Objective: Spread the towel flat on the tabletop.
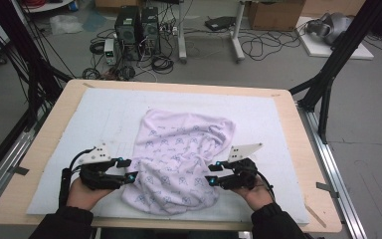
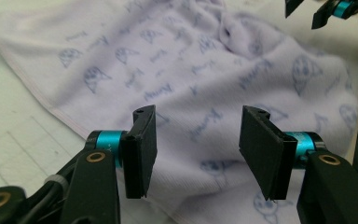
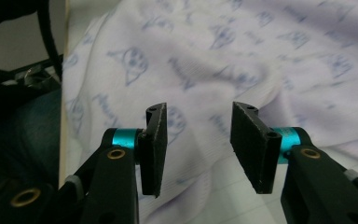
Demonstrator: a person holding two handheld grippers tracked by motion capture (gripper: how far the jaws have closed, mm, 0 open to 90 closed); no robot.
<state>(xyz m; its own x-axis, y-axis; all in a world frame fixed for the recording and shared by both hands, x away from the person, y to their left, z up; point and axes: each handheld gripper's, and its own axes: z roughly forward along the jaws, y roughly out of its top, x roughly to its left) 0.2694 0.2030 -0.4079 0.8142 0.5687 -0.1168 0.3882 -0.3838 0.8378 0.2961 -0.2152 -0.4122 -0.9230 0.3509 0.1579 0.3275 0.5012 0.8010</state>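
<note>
Grey floor (image 1: pixel 278 69), cables (image 1: pixel 258 47), computer towers (image 1: pixel 138 27)

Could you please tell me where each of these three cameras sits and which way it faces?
High view: above the person's edge of the table, facing forward and down on the crumpled lilac printed towel; both hands with left gripper and right gripper show.
Left gripper view: on the left gripper, looking along its open jaws at the towel.
Right gripper view: on the right gripper, jaws open over the towel.
All share the towel.
</note>
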